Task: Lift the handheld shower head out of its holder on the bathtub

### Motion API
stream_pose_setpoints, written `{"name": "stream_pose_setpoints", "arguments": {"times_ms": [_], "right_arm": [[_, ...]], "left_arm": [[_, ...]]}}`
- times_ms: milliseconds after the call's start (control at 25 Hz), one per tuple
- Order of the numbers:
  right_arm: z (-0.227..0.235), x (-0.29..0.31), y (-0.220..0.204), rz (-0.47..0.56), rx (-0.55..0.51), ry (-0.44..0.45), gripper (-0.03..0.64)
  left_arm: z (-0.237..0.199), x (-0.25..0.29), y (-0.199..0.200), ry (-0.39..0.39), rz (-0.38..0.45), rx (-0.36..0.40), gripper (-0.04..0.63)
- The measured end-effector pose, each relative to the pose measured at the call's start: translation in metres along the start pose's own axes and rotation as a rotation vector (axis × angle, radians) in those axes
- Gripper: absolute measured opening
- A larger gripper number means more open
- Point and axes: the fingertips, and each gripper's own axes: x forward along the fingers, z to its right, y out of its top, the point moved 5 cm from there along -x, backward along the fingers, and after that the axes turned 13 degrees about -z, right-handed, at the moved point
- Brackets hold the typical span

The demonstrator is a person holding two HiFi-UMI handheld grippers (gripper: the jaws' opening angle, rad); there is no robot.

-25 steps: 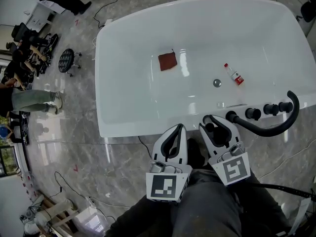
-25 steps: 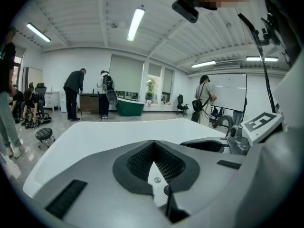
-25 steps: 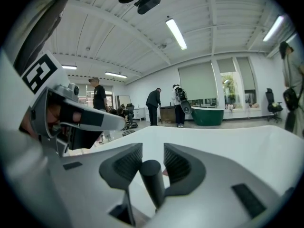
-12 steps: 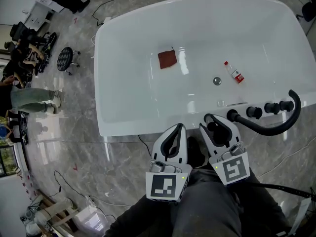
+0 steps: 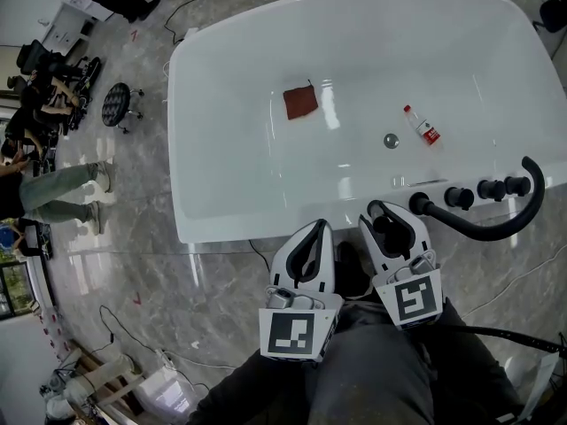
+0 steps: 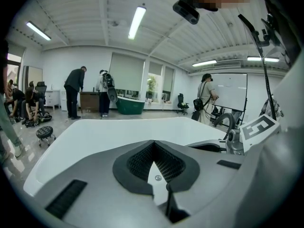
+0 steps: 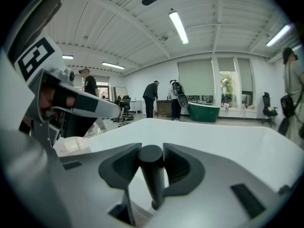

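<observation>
Nearest: left hand-held gripper parked this side of the tub rim, jaws together, nothing in them.

Right hand-held gripper beside it, at the rim. Its jaws have spread wider than a second ago and now stand wide, with the shower head upright between them. Pads look just off it, though from this angle I can't rule out light contact.

Shower head hasn't risen: still seated on the rim, holder itself hidden under the jaws. My read: no grip made yet. It needs a close, then a straight lift.

Views:
- Only the right gripper view shows the pads flanking the shower head.
- Only the head view shows the hose curling right past the knobs. Further in, it shows the drain, bottle and red-brown cloth on the tub floor.
- Both gripper views add the far room: people standing, green tub at the back.
</observation>
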Motion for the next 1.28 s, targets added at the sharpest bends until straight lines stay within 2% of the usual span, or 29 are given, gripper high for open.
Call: {"name": "stream_pose_setpoints", "arguments": {"times_ms": [240, 640, 840, 1280], "right_arm": [[0.003, -0.002, -0.004, -0.001, 0.005, -0.027, 0.135], [0.003, 0.005, -0.009, -0.029, 0.025, -0.024, 0.135], [0.003, 0.004, -0.014, -0.046, -0.020, -0.045, 0.137], [0.007, 0.005, -0.016, -0.067, -0.015, -0.037, 0.137]], "left_arm": [[0.001, 0.001, -0.001, 0.004, -0.001, -0.001, 0.003], [0.001, 0.001, -0.005, 0.006, -0.010, -0.009, 0.003], [0.002, -0.002, -0.003, 0.010, -0.016, -0.014, 0.003], [0.003, -0.006, -0.001, 0.016, -0.009, -0.024, 0.003]]}}
